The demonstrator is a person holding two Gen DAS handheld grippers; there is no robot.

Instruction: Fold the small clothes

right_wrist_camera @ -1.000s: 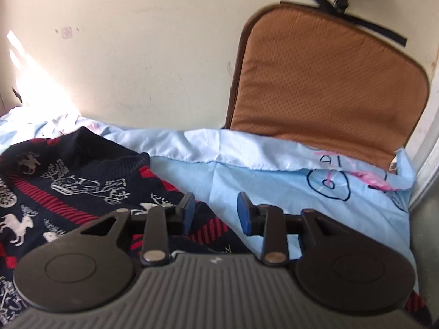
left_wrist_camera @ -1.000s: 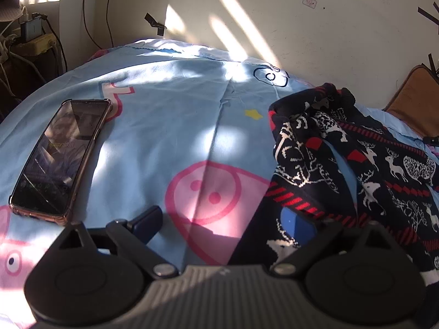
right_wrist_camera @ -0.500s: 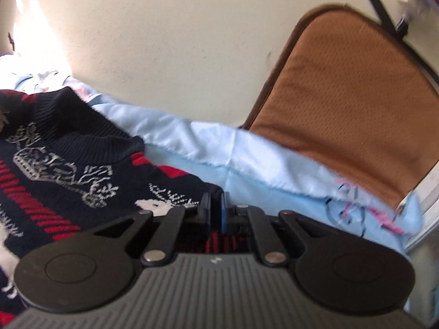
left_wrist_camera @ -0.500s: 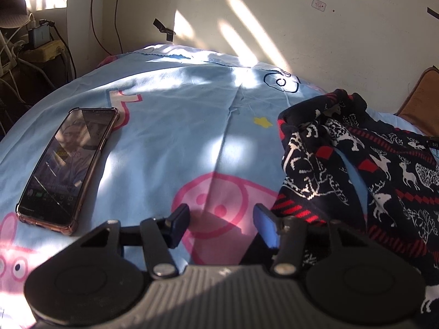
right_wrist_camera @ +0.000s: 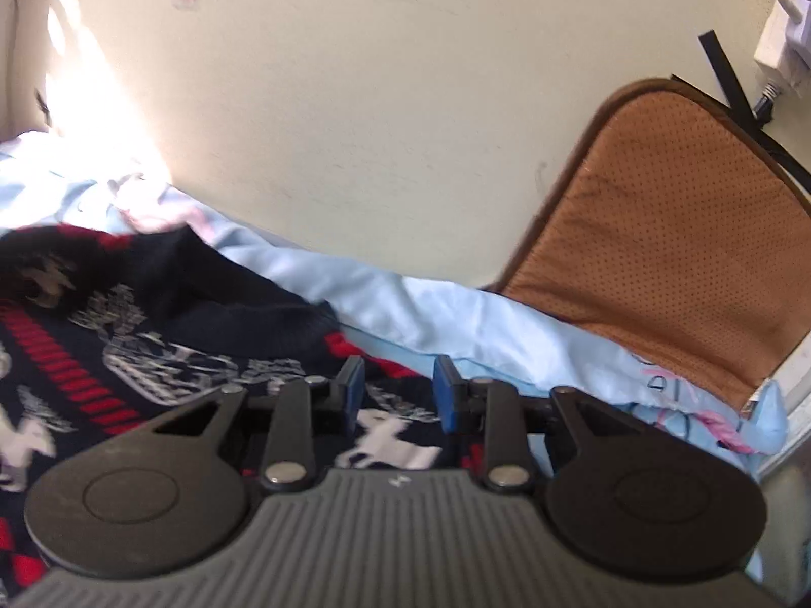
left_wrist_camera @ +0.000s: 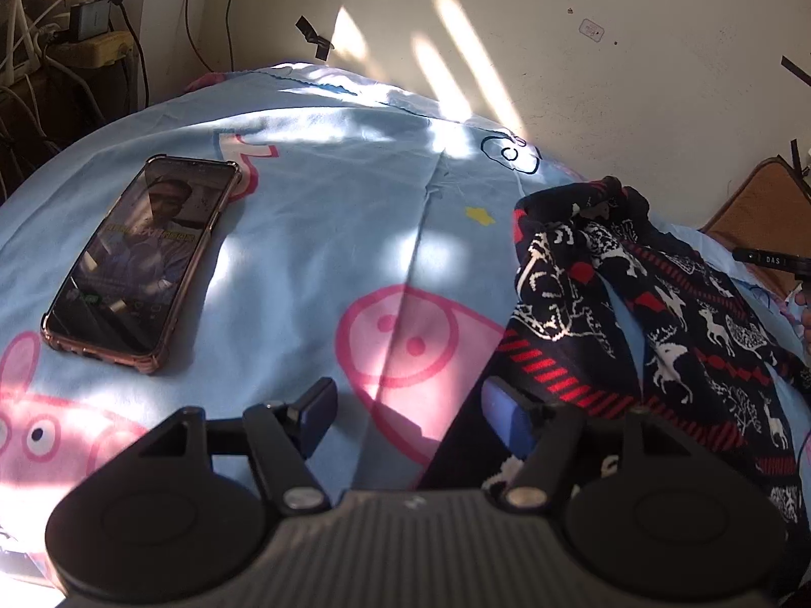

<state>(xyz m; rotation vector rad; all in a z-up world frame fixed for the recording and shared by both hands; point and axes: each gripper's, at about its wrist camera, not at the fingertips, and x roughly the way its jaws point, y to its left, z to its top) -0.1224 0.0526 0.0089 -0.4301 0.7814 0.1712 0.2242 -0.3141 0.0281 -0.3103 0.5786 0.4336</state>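
Note:
A dark navy knitted sweater (left_wrist_camera: 659,314) with white reindeer and red stripes lies crumpled on the right side of the light blue cartoon bedsheet (left_wrist_camera: 329,213). My left gripper (left_wrist_camera: 413,418) hovers over the sweater's left edge, its jaws opening. Its right finger (left_wrist_camera: 507,420) is above the dark fabric, the left one above bare sheet, and nothing is pinched. In the right wrist view the sweater (right_wrist_camera: 152,354) spreads under my right gripper (right_wrist_camera: 399,397). Those jaws are opening too, with the knit visible below the gap and not pressed by the blue pads (right_wrist_camera: 352,395).
A phone (left_wrist_camera: 142,263) in a clear case lies on the sheet to the left. A brown cushion (right_wrist_camera: 674,253) leans against the cream wall (right_wrist_camera: 380,101) at the right. Cables and a power strip (left_wrist_camera: 86,25) crowd the far left corner.
The left jaws narrowed from wide and have spread again. The right jaws closed almost fully, then parted. The right view has swung and rolled, so more of the sweater shows.

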